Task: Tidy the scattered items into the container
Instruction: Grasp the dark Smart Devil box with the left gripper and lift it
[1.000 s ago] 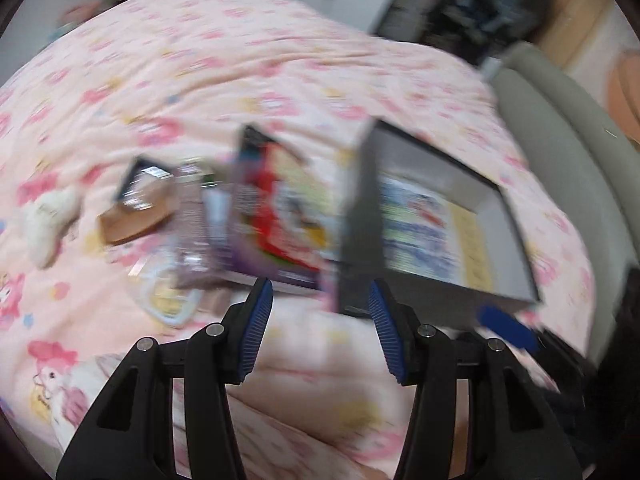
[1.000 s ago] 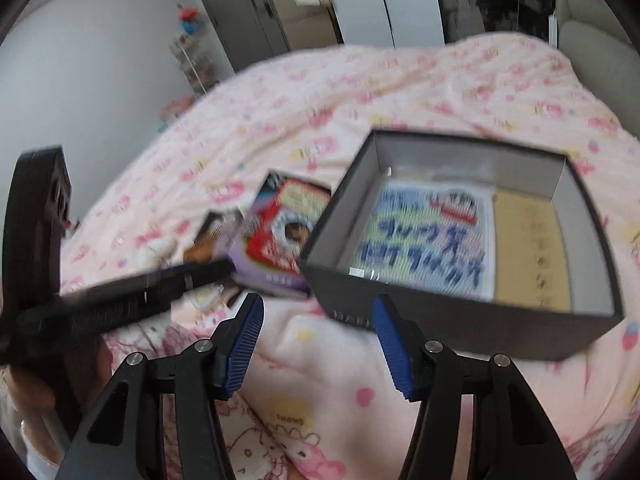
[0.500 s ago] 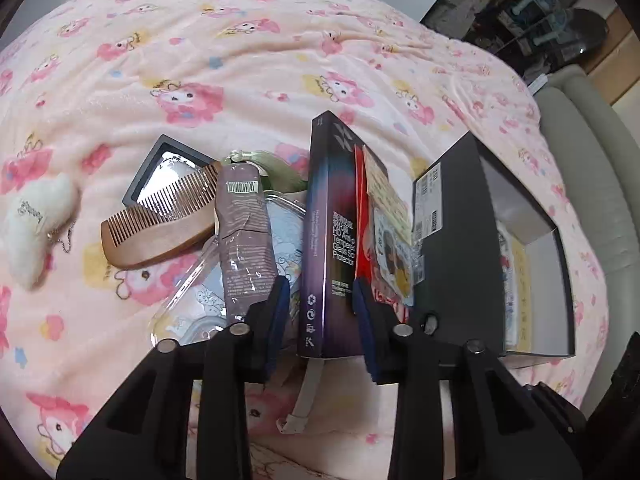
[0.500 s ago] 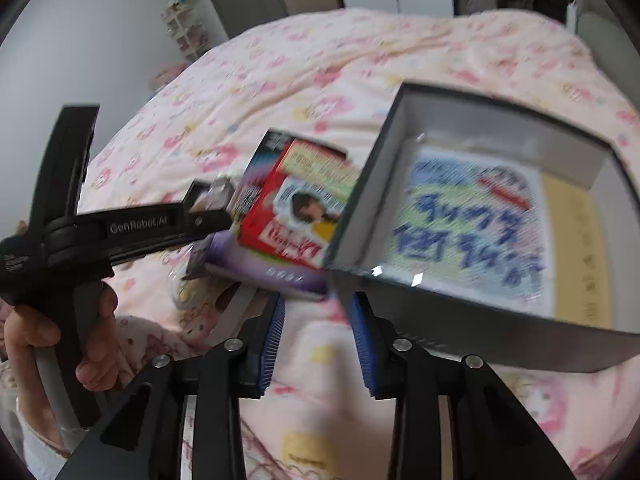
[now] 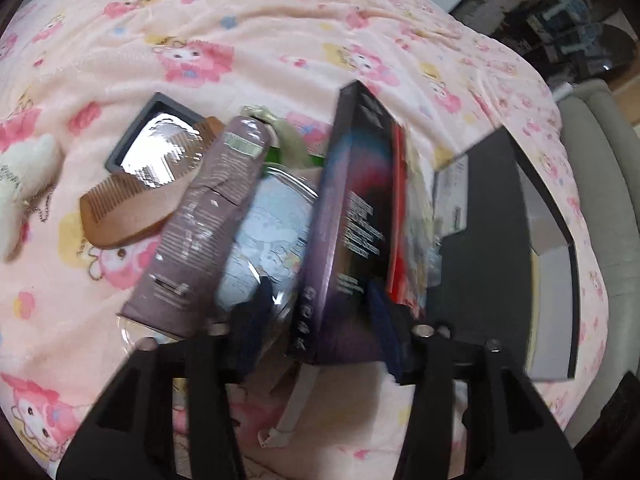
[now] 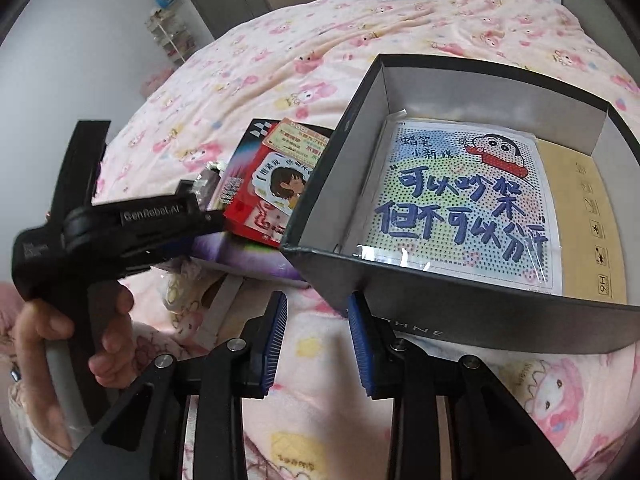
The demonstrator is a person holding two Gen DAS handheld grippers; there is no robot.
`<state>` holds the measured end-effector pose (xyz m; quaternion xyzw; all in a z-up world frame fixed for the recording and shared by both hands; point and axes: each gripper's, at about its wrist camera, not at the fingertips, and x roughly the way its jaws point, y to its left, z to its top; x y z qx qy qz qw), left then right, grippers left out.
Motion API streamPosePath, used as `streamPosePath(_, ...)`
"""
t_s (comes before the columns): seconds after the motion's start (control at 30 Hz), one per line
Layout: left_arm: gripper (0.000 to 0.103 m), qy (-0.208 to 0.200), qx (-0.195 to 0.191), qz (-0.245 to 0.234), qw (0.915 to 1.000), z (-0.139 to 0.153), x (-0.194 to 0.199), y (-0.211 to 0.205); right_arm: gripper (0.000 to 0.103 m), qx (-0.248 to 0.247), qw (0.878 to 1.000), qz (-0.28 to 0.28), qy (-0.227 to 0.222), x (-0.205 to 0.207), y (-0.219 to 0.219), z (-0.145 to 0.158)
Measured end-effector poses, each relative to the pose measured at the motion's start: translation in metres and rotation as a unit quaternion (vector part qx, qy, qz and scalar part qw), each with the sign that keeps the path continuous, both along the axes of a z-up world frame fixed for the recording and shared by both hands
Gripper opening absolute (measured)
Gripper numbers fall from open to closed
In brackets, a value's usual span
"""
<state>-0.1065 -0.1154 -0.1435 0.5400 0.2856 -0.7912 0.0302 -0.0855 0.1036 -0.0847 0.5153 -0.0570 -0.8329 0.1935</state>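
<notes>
Lowered since a second ago over the pink bedspread (image 5: pixel 248 40): left gripper (image 5: pixel 320 320), jaws widening around the purple box (image 5: pixel 344 216) beside the dark container (image 6: pixel 460 312); right gripper (image 6: pixel 318 340), narrowly parted and empty, right pad against the container's near corner

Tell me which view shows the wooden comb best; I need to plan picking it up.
The left wrist view: the wooden comb lies in full sight on the pink blanket, its teeth overlapping the small mirror. The right wrist view does not show it; the left gripper blocks that area.
</notes>
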Motion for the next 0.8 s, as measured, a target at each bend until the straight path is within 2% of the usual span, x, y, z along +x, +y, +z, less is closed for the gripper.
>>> streamPosePath(0.1,0.026,0.021,0.039,-0.03,0.9985,0.005,0.005,0.003,0.028,0.006,1.0,0.003,0.005,0.003,0.0,0.004)
streamPosePath(0.23,0.024,0.05,0.068,-0.045,0.9953,0.015,0.013,0.005,0.028,0.002,1.0,-0.004,0.0,0.002,0.005,0.004)
streamPosePath(0.3,0.032,0.042,0.089,-0.052,0.9938,0.009,0.01,0.005,0.028,0.005,1.0,-0.007,-0.002,0.003,0.005,0.003)
streamPosePath(0.37,0.037,0.016,0.101,-0.06,0.9929,0.0,0.005,0.009,0.028,0.006,1.0,-0.008,-0.003,0.003,0.006,0.002)
streamPosePath(0.43,0.03,-0.004,0.084,-0.067,0.9942,-0.005,0.0,0.016,0.028,0.006,1.0,-0.007,-0.006,0.004,0.008,0.002)
streamPosePath(0.47,0.027,0.006,0.078,-0.072,0.9943,-0.002,0.001,0.018,0.028,0.008,1.0,-0.007,-0.006,0.005,0.008,0.002)
streamPosePath(0.57,0.018,0.035,0.097,-0.063,0.9927,0.014,0.013,0.013,0.028,0.014,1.0,-0.006,-0.003,0.008,0.008,0.005)
streamPosePath(0.73,0.018,0.031,0.083,-0.048,0.9949,0.036,0.048,-0.002,0.028,0.01,1.0,0.007,0.004,0.016,0.006,0.016)
streamPosePath(0.8,0.022,0.022,0.065,-0.051,0.9964,0.045,0.064,-0.01,0.028,0.004,1.0,0.023,0.002,0.019,-0.001,0.016)
